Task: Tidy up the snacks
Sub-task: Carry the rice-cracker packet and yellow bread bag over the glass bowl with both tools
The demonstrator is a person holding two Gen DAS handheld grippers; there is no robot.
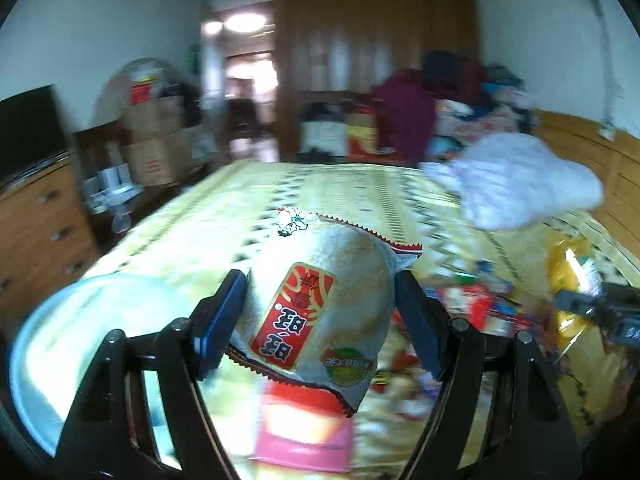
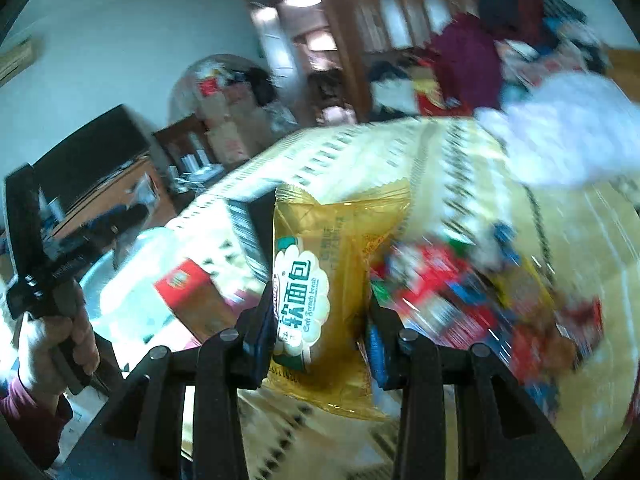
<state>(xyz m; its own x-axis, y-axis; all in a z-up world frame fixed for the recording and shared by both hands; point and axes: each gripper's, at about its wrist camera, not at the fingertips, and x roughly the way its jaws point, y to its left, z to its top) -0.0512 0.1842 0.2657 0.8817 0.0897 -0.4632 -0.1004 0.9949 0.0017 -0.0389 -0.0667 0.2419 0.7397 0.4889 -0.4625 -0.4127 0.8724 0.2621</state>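
Two packets are held: the left gripper (image 1: 316, 312) pinches a rice-cracker packet (image 1: 320, 300), its long axis pointing away from the fingers, nearest the pale tray (image 1: 52, 340) at lower left, while the right gripper (image 2: 316, 320) clamps a soft-bread packet (image 2: 320, 288).

The bed is covered with a yellow patterned bedspread (image 1: 340, 188), and a white fluffy blanket (image 1: 520, 180) lies on its far right side. Behind the bed stands a large brown wooden wardrobe (image 1: 372, 40), with a dark red garment (image 1: 404, 116) on a pile of clothes beside it. On the left there is a wooden chest of drawers (image 1: 44, 216), and near it some cardboard boxes (image 1: 156, 140) are stacked. An open doorway (image 1: 244, 80) with a ceiling lamp (image 1: 245, 22) shows behind.
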